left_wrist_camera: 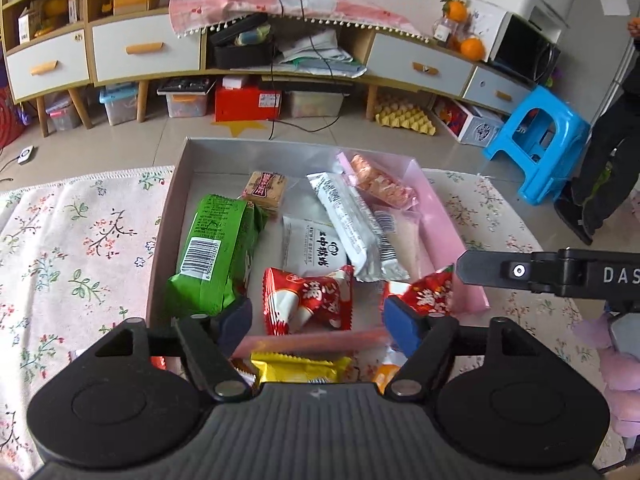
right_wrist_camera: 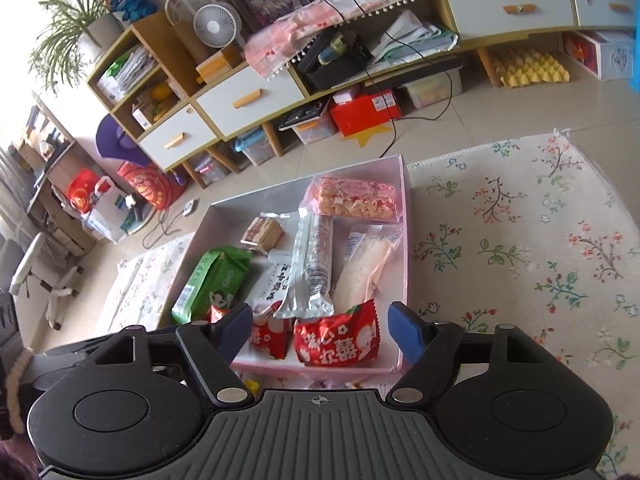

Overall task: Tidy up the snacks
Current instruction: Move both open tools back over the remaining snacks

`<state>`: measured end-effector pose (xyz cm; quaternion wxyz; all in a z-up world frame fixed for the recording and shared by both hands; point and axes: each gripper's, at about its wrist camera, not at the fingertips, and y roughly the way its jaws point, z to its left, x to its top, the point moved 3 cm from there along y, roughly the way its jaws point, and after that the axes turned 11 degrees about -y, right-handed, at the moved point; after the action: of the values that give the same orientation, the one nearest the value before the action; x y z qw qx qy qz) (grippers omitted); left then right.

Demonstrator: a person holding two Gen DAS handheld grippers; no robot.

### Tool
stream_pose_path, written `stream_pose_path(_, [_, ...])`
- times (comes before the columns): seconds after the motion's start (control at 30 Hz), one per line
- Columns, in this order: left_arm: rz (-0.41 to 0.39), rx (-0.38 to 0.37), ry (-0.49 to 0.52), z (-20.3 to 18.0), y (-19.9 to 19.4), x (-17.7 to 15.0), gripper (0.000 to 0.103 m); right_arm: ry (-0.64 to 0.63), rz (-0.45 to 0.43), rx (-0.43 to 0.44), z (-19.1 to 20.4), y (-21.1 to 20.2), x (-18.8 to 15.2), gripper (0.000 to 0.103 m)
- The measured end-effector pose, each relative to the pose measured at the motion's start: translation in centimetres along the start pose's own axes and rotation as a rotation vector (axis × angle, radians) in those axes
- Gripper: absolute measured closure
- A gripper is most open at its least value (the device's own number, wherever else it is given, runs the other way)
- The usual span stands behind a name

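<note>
Both my grippers over the snack box, jaws apart and empty.

Nearest, my left gripper (left_wrist_camera: 318,322) stands wide above a red packet (left_wrist_camera: 308,300), pads clear of it; a yellow packet (left_wrist_camera: 300,368) lies outside the box's near wall. My right gripper (right_wrist_camera: 320,330) is likewise wide over a second red packet (right_wrist_camera: 338,338), not pressing it. Beyond, in the box (left_wrist_camera: 176,184) on the flowered cloth (right_wrist_camera: 520,248): green bag (left_wrist_camera: 212,248), silver bar (right_wrist_camera: 312,268), biscuit pack (left_wrist_camera: 265,191), pink puffed bar (right_wrist_camera: 354,200) farthest.
</note>
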<state>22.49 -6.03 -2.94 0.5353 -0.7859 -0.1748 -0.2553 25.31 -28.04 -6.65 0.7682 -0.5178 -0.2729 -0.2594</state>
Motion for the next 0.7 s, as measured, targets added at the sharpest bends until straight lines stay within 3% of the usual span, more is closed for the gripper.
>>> stream_pose_path(0.43, [-0.050, 0.035, 0.044, -0.6, -4.2, -1.9, 0.005, -0.045, -0.008, -0.060, 3.2, -4.6, -0.7, 0.017])
stream_pose_path(0.7, [-0.056, 0.048, 0.054, -0.1, -6.5, -3.7, 0.001, -0.074, -0.005, -0.092, 5.2, -6.7, -2.2, 0.010])
